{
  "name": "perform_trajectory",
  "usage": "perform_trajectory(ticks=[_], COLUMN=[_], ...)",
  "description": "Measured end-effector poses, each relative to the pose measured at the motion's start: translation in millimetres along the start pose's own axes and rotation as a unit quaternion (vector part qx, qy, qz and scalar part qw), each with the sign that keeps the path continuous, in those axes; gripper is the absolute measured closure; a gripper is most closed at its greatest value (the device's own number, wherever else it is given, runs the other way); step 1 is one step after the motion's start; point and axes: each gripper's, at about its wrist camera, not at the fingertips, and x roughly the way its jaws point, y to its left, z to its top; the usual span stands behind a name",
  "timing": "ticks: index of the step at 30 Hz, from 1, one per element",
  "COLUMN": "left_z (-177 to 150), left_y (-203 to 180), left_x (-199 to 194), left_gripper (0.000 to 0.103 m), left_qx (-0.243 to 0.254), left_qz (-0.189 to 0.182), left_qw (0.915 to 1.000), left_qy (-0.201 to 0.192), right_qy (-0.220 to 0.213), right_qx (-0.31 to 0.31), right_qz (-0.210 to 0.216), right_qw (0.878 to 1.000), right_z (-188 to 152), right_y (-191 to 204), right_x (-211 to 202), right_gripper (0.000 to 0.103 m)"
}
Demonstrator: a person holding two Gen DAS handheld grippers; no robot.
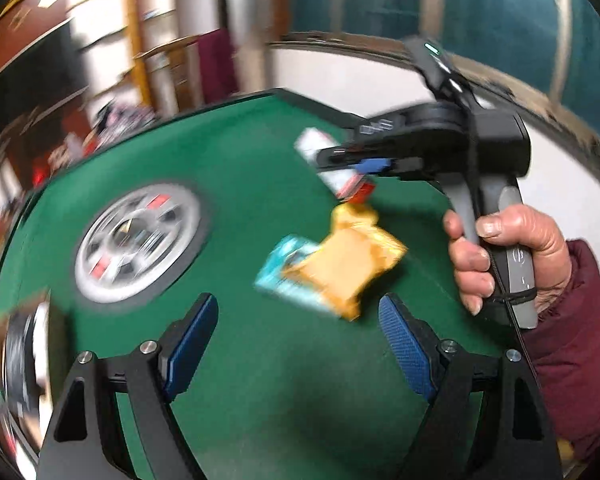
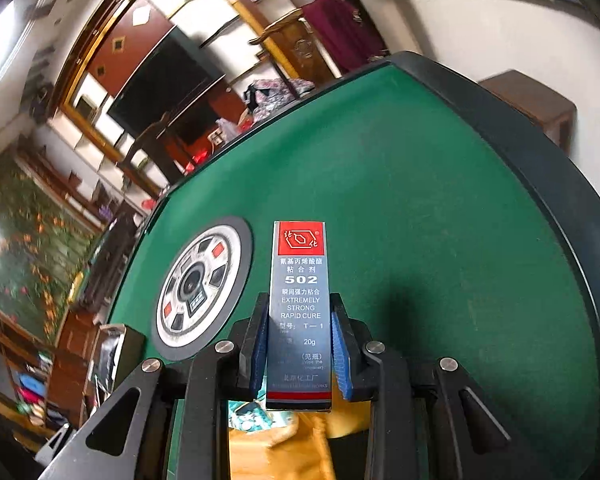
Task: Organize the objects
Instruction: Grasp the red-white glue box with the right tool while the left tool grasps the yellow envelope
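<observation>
Green felt table point(image 2: 440, 200) with a round centre panel point(image 2: 202, 288). Right gripper point(image 2: 300, 344) clamped on an upright glue box point(image 2: 300, 280), held between its pads. Left gripper point(image 1: 296, 340) spread wide, empty, just short of a yellow packet point(image 1: 344, 264) and teal packet point(image 1: 288, 268).

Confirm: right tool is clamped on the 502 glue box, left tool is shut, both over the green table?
Not quite. The left tool is open, nothing between its pads, as the left wrist view shows. The right tool is clamped on the 502 glue box, both over the green table.
</observation>
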Motion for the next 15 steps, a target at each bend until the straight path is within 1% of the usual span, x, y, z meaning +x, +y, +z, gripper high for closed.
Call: perform_trajectory(ticks=[1, 3, 6, 8, 10, 12, 13, 15], left_z=[4, 12, 20, 21, 23, 22, 22, 21], left_y=[-6, -21, -39, -40, -40, -36, -34, -31], left_x=[5, 20, 40, 51, 60, 68, 71, 77], left_gripper=[0.021, 0.021, 0.021, 0.021, 0.021, 0.021, 0.021, 0.022], left_qx=[0.016, 0.066, 0.127, 0.139, 0.14, 0.13, 0.124, 0.113], left_qz=[0.0, 0.011, 0.028, 0.028, 0.021, 0.018, 0.014, 0.006], left_qw=[0.9999, 0.9978, 0.9915, 0.9897, 0.9896, 0.991, 0.9917, 0.9928], left_qy=[0.0, 0.002, 0.005, 0.014, 0.023, 0.029, 0.032, 0.04], right_qy=[-0.002, -0.005, -0.003, 0.001, 0.004, 0.004, 0.001, 0.0], right_qx=[0.006, 0.015, 0.025, 0.028, 0.025, 0.018, 0.013, 0.013], right_qz=[0.0, -0.002, -0.004, -0.002, -0.001, -0.002, -0.009, -0.006], right_qw=[1.0, 1.0, 1.0, 1.0, 1.0, 1.0, 1.0, 1.0], right_z=[1, 2, 4, 4, 3, 3, 3, 3], right_y=[-3, -8, -13, -14, -10, -10, -8, -7], right_x=[0, -1, -1, 1, 3, 0, -1, -1], right_gripper=[0.073, 0.073, 0.073, 0.073, 0.073, 0.073, 0.073, 0.073])
